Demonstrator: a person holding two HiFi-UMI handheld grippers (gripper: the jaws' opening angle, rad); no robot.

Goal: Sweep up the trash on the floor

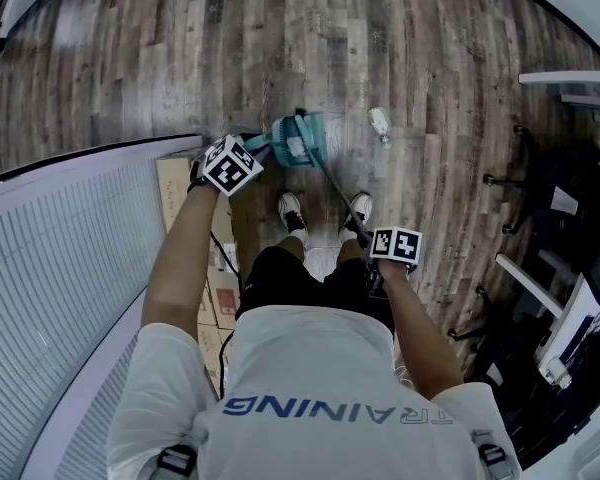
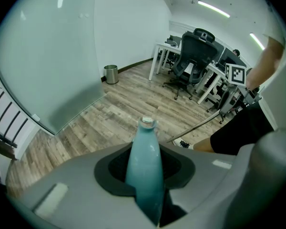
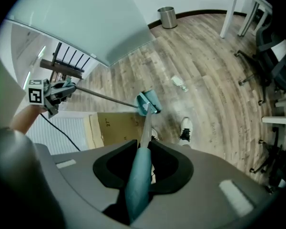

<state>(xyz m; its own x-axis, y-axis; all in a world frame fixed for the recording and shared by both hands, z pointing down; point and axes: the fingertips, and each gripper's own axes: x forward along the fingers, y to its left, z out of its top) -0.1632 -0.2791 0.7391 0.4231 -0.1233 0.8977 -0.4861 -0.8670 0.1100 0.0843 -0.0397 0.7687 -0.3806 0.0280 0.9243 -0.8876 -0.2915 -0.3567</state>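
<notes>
Looks steeply down onto a wooden floor (image 1: 130, 58). Shows the left gripper (image 1: 248, 153) with jaws clamped on a teal handle (image 2: 144, 166) and the right gripper (image 1: 372, 236) with jaws clamped on a second teal handle (image 3: 136, 185), poles meeting at the broom and dustpan (image 1: 300, 140) ahead of the shoes (image 1: 292, 210). Places the trash (image 1: 380, 124), small and pale, near the pan's right. Advisable next: hold pan flat and steady, reach bristles beyond the trash, draw it in gently.

Floor (image 1: 130, 58) of wood-grain planks, matt, weathered grey-brown. The first teal grip (image 2: 144, 171) and second teal grip (image 3: 137, 185) are smooth plastic with a soft sheen, each on a thin bare-metal pole (image 3: 105, 98). Also in view are matt brown cardboard (image 3: 117, 126) and a brushed-metal bin (image 3: 168, 17).
</notes>
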